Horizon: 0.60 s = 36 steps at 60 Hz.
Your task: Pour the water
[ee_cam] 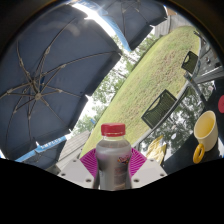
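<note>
The tongs (113, 165) are closed on a bottle (113, 158), its red cap still on, with the pink pads (90, 161) pressed to both sides. The view is strongly tilted. A yellow cup (205, 133) is seen at three o'clock of the bottle, well apart, on a pale worktop (170, 130). For a clean pour, the cap would first have to be removed and the neck brought over the cup's rim. Open room lies toward the grass (150, 70); an umbrella (45, 85) fills ten o'clock.

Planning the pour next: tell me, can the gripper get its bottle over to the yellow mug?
Probably yes. The gripper holds the bottle, and the yellow mug stands off to one side with nothing visible between them.
</note>
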Tool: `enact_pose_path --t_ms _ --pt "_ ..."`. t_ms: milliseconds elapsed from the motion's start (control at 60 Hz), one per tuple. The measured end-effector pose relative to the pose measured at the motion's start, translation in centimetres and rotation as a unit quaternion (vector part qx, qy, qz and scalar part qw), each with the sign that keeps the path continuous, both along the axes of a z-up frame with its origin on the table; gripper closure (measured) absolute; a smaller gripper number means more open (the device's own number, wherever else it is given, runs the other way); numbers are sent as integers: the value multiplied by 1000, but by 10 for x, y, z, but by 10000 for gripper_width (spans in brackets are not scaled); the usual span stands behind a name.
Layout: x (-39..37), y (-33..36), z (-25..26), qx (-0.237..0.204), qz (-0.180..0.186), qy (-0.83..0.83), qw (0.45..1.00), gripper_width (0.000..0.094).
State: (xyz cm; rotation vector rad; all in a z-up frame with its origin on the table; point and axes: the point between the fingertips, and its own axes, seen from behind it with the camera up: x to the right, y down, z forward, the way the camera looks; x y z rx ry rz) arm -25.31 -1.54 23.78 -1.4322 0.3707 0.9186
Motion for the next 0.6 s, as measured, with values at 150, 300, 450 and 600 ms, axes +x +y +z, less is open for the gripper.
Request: enact_pose_path --t_ms 150,300,450,600 --pt "80 22 -23 -64 0 245 967 563" --pt "126 37 -65 -113 -20 365 924 556" --pt "155 45 -99 -153 -31 448 880 552" --pt "143 43 -98 -165 -3 476 864 553"
